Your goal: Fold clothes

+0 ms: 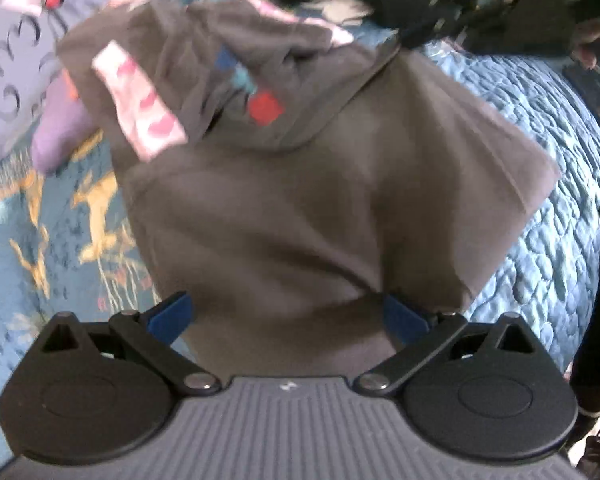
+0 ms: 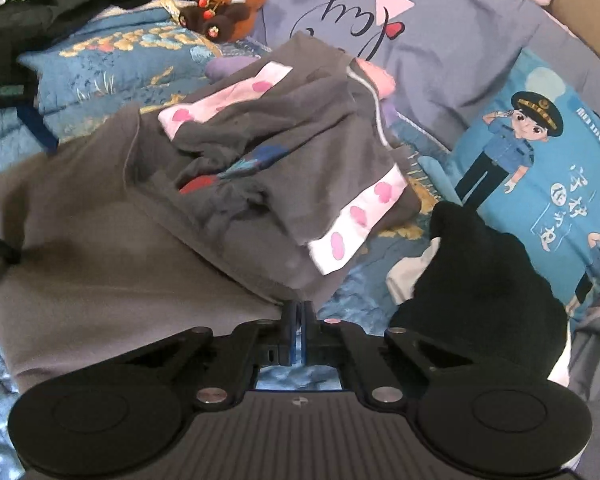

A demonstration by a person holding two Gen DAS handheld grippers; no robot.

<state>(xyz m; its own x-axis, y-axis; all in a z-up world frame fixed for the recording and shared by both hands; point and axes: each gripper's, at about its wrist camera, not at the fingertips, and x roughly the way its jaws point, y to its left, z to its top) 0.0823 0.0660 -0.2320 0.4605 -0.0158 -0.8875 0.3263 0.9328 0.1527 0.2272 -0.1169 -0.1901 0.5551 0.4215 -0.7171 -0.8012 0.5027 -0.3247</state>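
Right wrist view: a blue quilted bedspread (image 2: 352, 292) carries the grey cotton garment with pink heart-print bands (image 2: 204, 208), lying half folded across it. My right claw (image 2: 299, 312) is pinched fully together on its near edge. My left claw (image 1: 288, 312) gapes wide, grey cloth between the fingers, ungripped.

A bed (image 2: 352, 292) under a blue quilted cover carries it all; a grey garment (image 2: 100, 240) sprawls across the middle; a black cloth (image 2: 480, 280) lies at its right; pillows (image 2: 440, 40) and a brown plush toy (image 2: 228, 0) sit behind.
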